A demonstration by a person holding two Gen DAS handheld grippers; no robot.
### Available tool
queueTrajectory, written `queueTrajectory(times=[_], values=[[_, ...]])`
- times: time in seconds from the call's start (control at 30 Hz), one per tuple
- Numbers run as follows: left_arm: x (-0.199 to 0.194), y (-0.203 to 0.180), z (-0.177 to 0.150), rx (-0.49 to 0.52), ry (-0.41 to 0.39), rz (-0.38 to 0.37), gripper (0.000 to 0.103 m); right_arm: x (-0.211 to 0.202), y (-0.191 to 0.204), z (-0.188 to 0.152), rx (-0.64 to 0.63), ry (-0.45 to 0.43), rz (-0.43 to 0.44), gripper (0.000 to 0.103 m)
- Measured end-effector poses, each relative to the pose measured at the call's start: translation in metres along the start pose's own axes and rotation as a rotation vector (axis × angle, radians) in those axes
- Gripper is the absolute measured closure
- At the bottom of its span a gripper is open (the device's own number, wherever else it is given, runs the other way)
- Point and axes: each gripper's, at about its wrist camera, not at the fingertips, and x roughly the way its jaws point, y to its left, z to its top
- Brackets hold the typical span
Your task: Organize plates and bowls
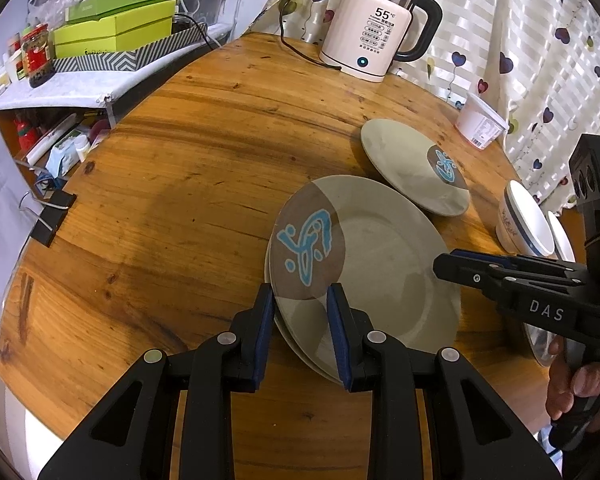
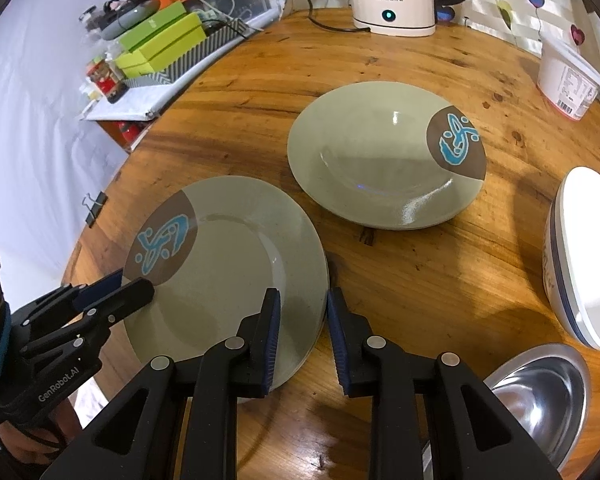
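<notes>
While the near plate sits on the round wooden table, both grippers are on its rim from opposite sides. The left gripper has its blue pads either side of the edge by the brown patch with the blue motif, and they look pressed onto it, clamped on the plate. In the left wrist view there seems to be a second rim just beneath, so it may be a stack. Over to the right gripper: one pad lies over the plate's face, the other stands just off the edge, and I cannot tell whether the pads are pressing on it.

Beyond, a second plate with the same motif lies apart, nearer the kettle. To the right stand a white bowl with a dark stripe and a steel bowl. A white tub sits by the heart-print curtain. Green boxes crowd a side shelf, and a binder clip grips the table edge.

Writing: the kettle reads "55", the right gripper says "DAS", the left "GenRobot.AI".
</notes>
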Motion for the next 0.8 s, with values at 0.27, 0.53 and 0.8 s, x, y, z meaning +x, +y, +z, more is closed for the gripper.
queueTrajectory(times=[0.27,0.53,0.8], values=[[-0.0042,0.0086,0.0035,-0.029,-0.034,-0.020,0.075,-0.0094,-0.0025,-0.0026,0.015,-0.051,0.019,0.077],[0.0000,0.0081,0.0066,-0.021,-0.034,-0.018,0.075,-0.0064,-0.0002,-0.0058,0.011,-0.047,0.025,0.078],[0.0004,0.0061,0.0059,-0.011,-0.026,-0.012,0.075,-0.0067,0.0014,-0.0061,0.005,-0.046,0.016,0.079]])
